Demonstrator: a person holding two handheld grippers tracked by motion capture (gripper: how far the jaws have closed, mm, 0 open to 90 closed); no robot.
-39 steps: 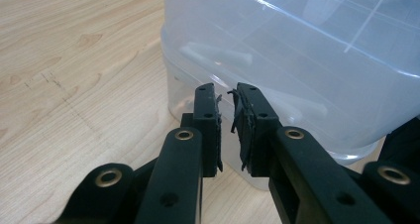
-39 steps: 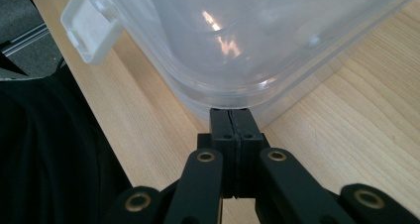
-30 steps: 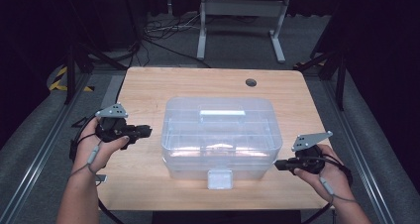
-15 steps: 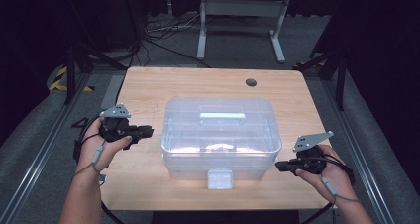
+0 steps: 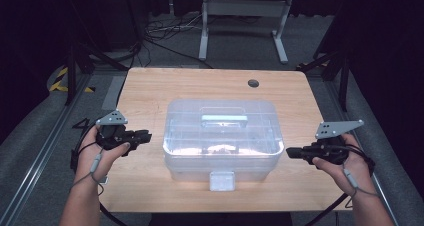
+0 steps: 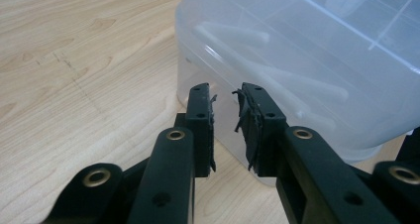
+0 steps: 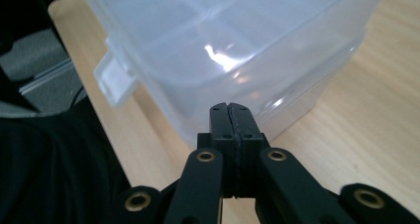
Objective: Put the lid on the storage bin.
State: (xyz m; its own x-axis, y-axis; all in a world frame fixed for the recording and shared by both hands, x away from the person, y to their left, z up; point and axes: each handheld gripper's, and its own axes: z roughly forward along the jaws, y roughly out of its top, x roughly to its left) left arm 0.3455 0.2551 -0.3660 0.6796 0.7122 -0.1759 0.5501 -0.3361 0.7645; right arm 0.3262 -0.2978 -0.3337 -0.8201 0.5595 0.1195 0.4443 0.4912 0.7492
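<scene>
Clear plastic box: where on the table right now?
High view: the clear plastic box sits mid-table toward the near edge, between the left gripper and right gripper, latch tab facing the person.

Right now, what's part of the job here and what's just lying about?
In play:
- clear plastic box with front latch, mid-table
- left gripper, jaws have just been opening, nothing between them
- right gripper, shut, empty

Lying about:
- cable hole in the table
- metal stand
- floor cables
</scene>
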